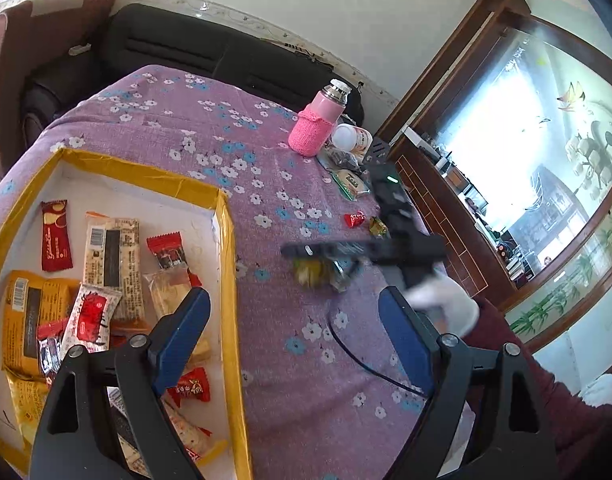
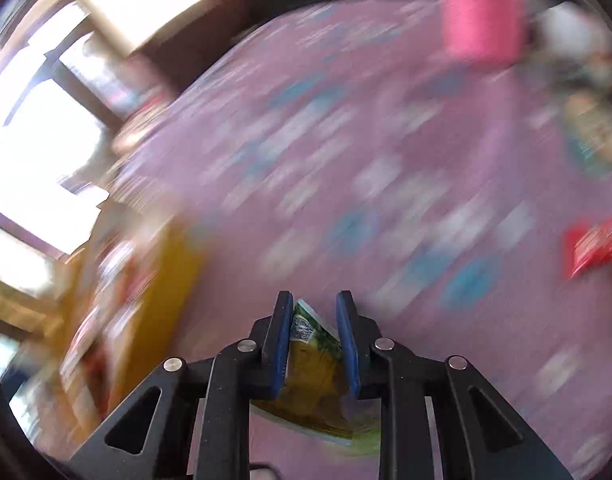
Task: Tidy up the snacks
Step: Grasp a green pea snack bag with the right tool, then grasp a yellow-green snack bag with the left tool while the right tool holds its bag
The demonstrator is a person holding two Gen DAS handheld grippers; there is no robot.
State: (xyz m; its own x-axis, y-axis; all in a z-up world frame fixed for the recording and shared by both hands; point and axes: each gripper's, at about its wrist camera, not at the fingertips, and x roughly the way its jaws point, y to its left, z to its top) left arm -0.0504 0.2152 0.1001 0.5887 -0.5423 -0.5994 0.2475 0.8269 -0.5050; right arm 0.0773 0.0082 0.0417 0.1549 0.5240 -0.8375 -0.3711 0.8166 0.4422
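Note:
A shallow box with yellow taped edges (image 1: 225,264) lies on the purple flowered tablecloth and holds several wrapped snacks (image 1: 111,256). My left gripper (image 1: 293,300) is open and empty, one finger over the box's right side, the other over the cloth. My right gripper (image 2: 314,308) is shut on a green and yellow snack packet (image 2: 310,364); in the left wrist view it appears blurred (image 1: 301,250) above the cloth, right of the box, with the packet (image 1: 310,274) hanging under it. The box shows blurred at the left of the right wrist view (image 2: 161,280).
Loose snacks lie on the cloth: a red candy (image 1: 354,219), a yellow-green one (image 1: 378,227), a green packet (image 1: 352,182). A pink bottle (image 1: 318,124) and white jar (image 1: 352,136) stand at the far corner. A black cable (image 1: 358,356) crosses the cloth. A dark sofa stands behind.

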